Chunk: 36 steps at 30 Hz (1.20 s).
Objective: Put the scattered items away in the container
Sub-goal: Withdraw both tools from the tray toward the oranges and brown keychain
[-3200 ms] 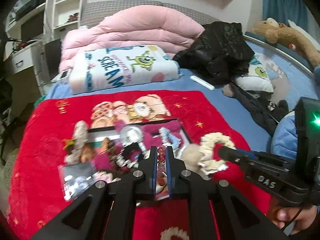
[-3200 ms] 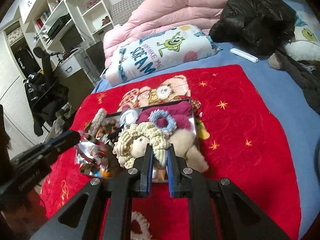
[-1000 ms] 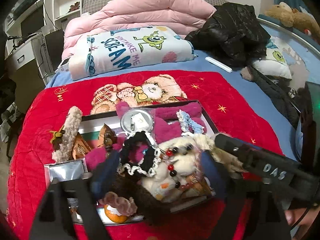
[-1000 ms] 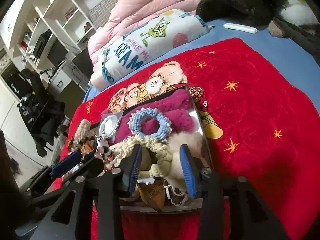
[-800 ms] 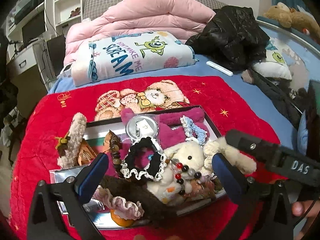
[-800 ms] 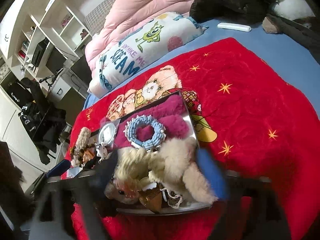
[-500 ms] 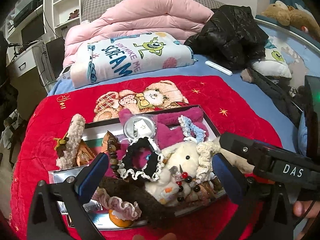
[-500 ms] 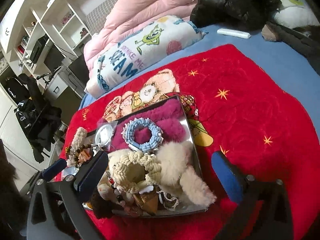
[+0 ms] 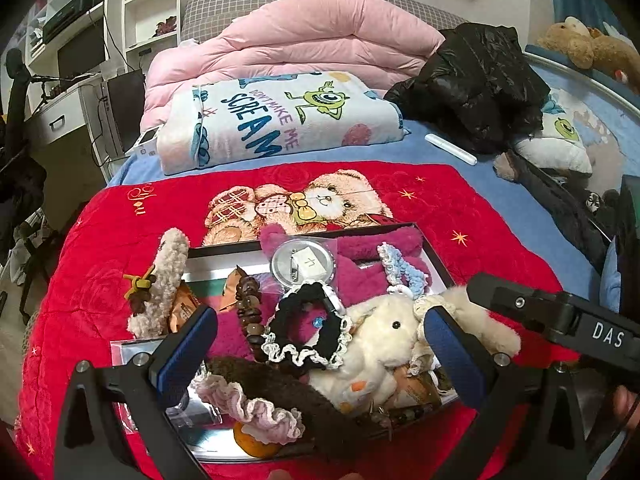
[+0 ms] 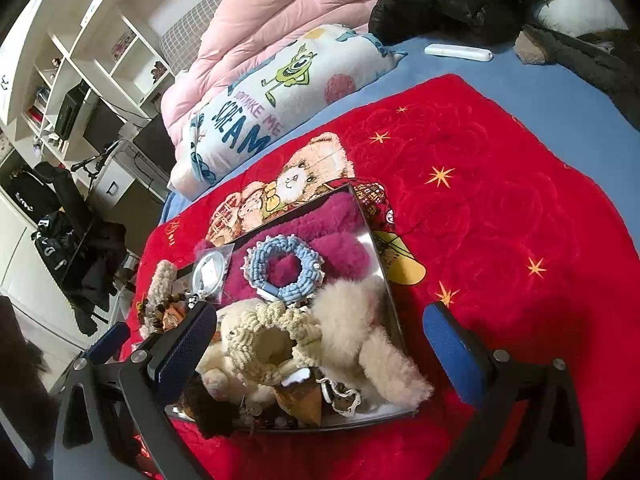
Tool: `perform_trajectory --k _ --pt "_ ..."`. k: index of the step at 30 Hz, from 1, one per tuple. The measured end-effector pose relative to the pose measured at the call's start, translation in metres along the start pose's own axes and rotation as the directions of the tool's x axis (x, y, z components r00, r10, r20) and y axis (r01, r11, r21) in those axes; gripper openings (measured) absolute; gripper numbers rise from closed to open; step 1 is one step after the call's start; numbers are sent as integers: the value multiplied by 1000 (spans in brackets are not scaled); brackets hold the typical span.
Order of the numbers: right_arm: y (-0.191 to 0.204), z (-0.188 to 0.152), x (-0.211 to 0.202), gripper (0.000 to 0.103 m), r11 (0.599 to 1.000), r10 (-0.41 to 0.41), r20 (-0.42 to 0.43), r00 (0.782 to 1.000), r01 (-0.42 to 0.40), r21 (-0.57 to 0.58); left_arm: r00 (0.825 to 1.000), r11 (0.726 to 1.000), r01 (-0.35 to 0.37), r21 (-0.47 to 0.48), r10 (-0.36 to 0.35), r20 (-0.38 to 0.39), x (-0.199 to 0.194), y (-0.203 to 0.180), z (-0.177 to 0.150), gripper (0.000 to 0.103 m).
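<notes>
Both grippers hang over the tray with their fingers spread wide and nothing between them: the left gripper [image 9: 320,340] frames the pile from the near side, and the right gripper [image 10: 320,340] does the same from its own angle, its dark arm also showing at the right of the left view. The tray [image 10: 380,264] sits on a red blanket [image 10: 500,208] spread over the bed, and it is heaped full. In it lie a blue scrunchie [image 10: 284,268] on a magenta plush [image 10: 332,220], a cream scrunchie [image 10: 276,340] on top of a white plush toy [image 9: 376,344], a black scrunchie [image 9: 308,328] with a white frill, a string of brown beads [image 9: 250,312], a pink scrunchie [image 9: 256,408] near the front edge, and a round badge [image 9: 302,264] in a clear bag. A fuzzy beige clip [image 9: 164,280] leans over the tray's left rim.
</notes>
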State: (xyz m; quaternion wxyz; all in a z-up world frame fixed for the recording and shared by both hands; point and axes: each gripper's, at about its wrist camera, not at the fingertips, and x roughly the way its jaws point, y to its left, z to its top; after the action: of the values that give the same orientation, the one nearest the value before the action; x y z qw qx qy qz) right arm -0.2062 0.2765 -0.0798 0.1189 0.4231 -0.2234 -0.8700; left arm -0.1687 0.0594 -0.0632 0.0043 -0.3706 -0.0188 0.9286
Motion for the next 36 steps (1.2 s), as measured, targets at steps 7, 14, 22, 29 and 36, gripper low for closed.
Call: perform_trajectory --k 7,14,22,29,36 --pt "16 0 -13 103 997 2 45 999 1 -74 1000 1000 18 1 -18 17 -13 -4 4 103" --pt "32 4 -40 103 995 37 80 996 -29 -93 997 1000 28 5 -28 66 -53 -1 13 103" --pt "62 -3 -93 103 983 97 96 991 -81 -163 993 999 27 -33 -22 119 -120 14 15 103" --pt "92 -10 -156 103 967 103 168 980 -60 -246 987 995 84 -53 -76 140 -180 17 -2 103" --pt "106 -46 -201 103 950 119 213 970 -48 -308 993 999 47 -7 -46 108 -225 19 -57 103"
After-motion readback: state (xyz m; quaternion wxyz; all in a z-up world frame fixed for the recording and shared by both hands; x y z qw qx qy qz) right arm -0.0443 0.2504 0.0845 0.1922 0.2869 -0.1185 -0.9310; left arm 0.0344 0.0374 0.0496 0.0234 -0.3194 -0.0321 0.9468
